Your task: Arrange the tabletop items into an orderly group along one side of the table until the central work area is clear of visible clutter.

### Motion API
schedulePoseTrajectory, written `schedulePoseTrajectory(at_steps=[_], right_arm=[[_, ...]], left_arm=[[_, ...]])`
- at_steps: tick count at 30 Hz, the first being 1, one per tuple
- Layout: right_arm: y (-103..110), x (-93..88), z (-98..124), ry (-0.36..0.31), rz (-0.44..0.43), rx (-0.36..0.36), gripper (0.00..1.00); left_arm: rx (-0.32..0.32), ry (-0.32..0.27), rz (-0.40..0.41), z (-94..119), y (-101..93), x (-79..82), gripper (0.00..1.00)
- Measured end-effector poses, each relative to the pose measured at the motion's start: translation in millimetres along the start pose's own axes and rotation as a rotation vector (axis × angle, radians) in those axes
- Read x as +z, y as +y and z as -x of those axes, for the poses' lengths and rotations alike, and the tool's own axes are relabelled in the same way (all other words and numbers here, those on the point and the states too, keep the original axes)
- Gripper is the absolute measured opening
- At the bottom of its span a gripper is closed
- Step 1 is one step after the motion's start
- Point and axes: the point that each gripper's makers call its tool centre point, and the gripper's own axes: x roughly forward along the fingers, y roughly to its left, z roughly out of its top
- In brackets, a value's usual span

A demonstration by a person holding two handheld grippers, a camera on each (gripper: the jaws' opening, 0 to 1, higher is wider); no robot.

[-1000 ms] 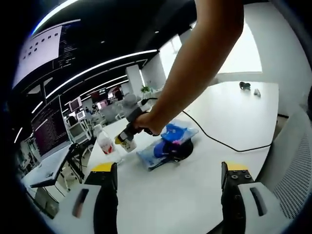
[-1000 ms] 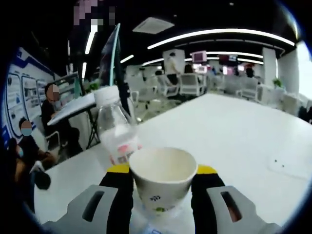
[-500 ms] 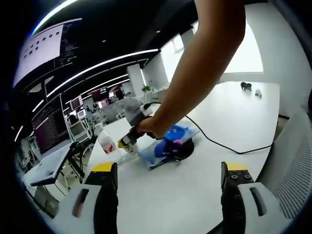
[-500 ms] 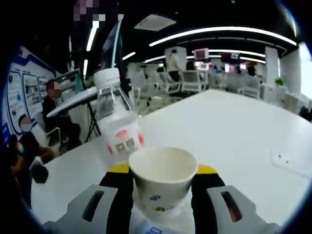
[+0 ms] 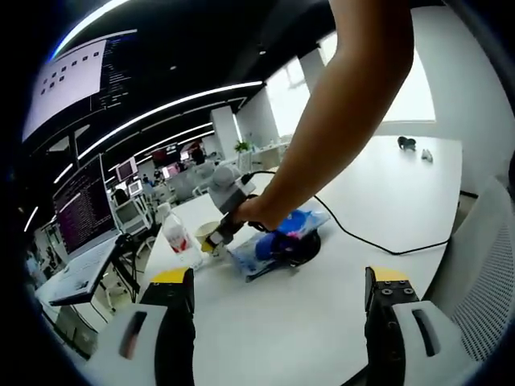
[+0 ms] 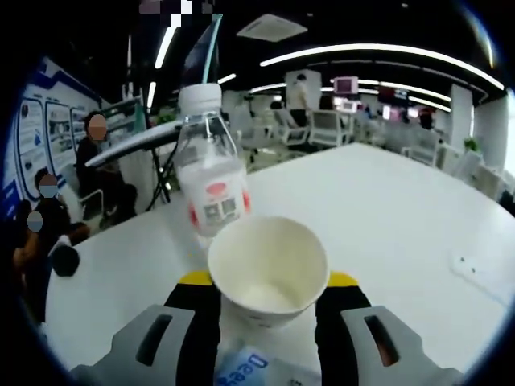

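Between your right gripper's (image 6: pixel 268 291) jaws sits the paper cup (image 6: pixel 268 269), gripped at mid-wall; light and crushable, so squeeze gently. Left gripper (image 5: pixel 278 291) stands open.

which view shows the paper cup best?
Right gripper view: the paper cup sits large and centred between the right gripper jaws, open mouth and inside visible, water bottle just behind it. In the left gripper view the cup is small, far off and partly hidden by that gripper.

Blue packet (image 6: pixel 241 371): letters "Dee", cut off by the right gripper's jaws.
Bottle label (image 6: pixel 217 211): print unreadable.
Far-left screens (image 5: pixel 80 213): text illegible.
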Motion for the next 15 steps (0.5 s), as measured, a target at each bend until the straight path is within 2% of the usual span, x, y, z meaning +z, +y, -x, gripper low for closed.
schedulePoseTrajectory(at_steps=[6,12,15], right_arm=[[2.8,-0.6,-9.1,0.022,0.007,0.009,0.42],[2.5,-10.8,-15.8,0.073,0.012,0.026,0.42],[4.2,-5.4,-16.2,0.055,-0.01,0.024,0.42]], left_arm=[[0.002,0.004,-0.002,-0.1,0.3,-0.8,0.87],[0.003,0.006,-0.002,-0.3,0.7,-1.3,0.87],[0.002,0.007,-0.003,-0.5,0.3,-1.5,0.87]])
